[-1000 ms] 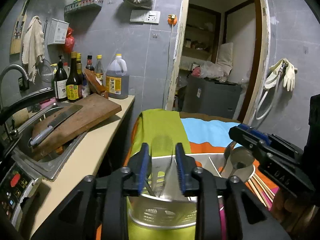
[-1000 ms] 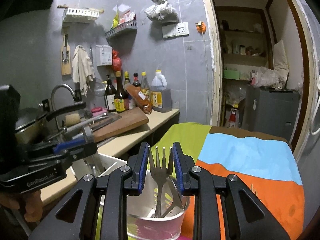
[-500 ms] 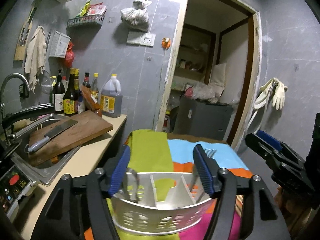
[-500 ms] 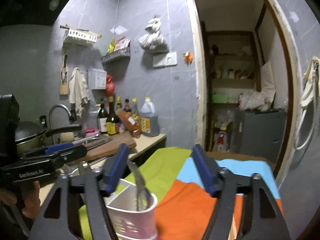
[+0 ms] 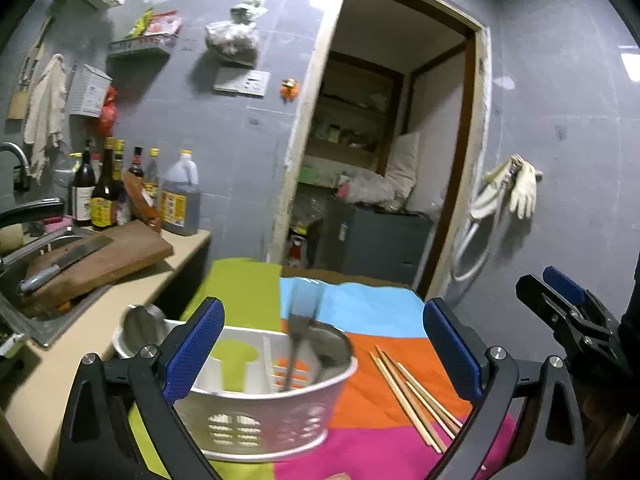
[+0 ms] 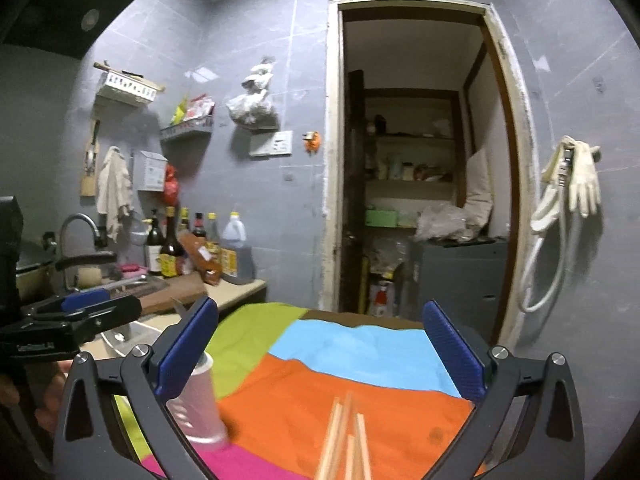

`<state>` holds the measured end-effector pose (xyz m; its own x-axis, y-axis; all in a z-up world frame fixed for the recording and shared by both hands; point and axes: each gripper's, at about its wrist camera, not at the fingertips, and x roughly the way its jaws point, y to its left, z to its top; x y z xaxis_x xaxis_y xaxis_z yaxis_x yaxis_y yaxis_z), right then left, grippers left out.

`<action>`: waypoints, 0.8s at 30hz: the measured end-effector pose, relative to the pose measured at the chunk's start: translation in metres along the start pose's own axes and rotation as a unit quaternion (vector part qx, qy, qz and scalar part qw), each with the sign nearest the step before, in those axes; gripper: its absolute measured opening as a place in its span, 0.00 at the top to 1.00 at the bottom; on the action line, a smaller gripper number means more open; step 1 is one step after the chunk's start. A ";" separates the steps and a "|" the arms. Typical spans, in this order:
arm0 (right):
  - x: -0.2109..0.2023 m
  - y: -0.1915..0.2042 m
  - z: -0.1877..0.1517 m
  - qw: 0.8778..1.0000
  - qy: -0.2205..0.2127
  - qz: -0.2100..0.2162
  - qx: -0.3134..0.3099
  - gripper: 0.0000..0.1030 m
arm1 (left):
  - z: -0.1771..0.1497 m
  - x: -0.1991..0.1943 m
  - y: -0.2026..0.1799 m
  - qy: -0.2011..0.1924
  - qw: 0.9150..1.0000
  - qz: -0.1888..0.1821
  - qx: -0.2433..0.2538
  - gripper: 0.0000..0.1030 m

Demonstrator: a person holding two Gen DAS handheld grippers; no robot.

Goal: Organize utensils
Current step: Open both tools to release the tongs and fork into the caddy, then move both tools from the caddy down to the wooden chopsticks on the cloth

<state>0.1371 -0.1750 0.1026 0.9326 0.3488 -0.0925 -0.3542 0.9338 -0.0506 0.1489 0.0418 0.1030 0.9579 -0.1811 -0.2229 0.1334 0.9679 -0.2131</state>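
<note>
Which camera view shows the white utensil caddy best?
The left wrist view: the white utensil caddy shows whole, with dividers, a fork and a ladle inside. The right wrist view catches only its blurred side behind a gripper finger.

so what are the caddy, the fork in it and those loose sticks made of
Caddy: looks like white moulded plastic, matte, with slotted vents. Fork: likely steel, grey and shiny, though blurred. Chopsticks: pale tan, matte, probably wood or bamboo.

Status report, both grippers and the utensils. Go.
Left gripper open, empty. Right gripper open, empty. Fork and spoons in caddy; chopsticks loose on cloth. Nothing blocking.
</note>
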 end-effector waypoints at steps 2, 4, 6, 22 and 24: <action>-0.003 -0.010 -0.004 1.000 0.005 -0.009 0.001 0.00 | -0.004 0.004 -0.011 0.006 1.000 -0.006 0.008 0.05; -0.005 -0.021 -0.009 1.000 0.013 -0.020 -0.001 0.00 | -0.008 0.008 -0.020 0.012 1.000 -0.011 0.013 0.05; -0.005 -0.032 -0.015 0.999 0.028 -0.030 -0.004 0.00 | -0.014 0.012 -0.031 0.021 0.999 -0.017 0.020 0.05; 0.008 -0.086 -0.071 0.987 0.156 -0.034 0.012 0.00 | -0.067 0.055 -0.080 0.119 0.990 -0.037 0.060 0.05; 0.011 -0.087 -0.078 0.984 0.173 -0.028 0.013 0.00 | -0.073 0.061 -0.082 0.136 0.988 -0.036 0.061 0.05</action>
<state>0.1729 -0.2581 0.0288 0.8702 0.2520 -0.4233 -0.2961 0.9543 -0.0405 0.1776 -0.0609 0.0374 0.8431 -0.2739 -0.4627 0.2436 0.9617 -0.1255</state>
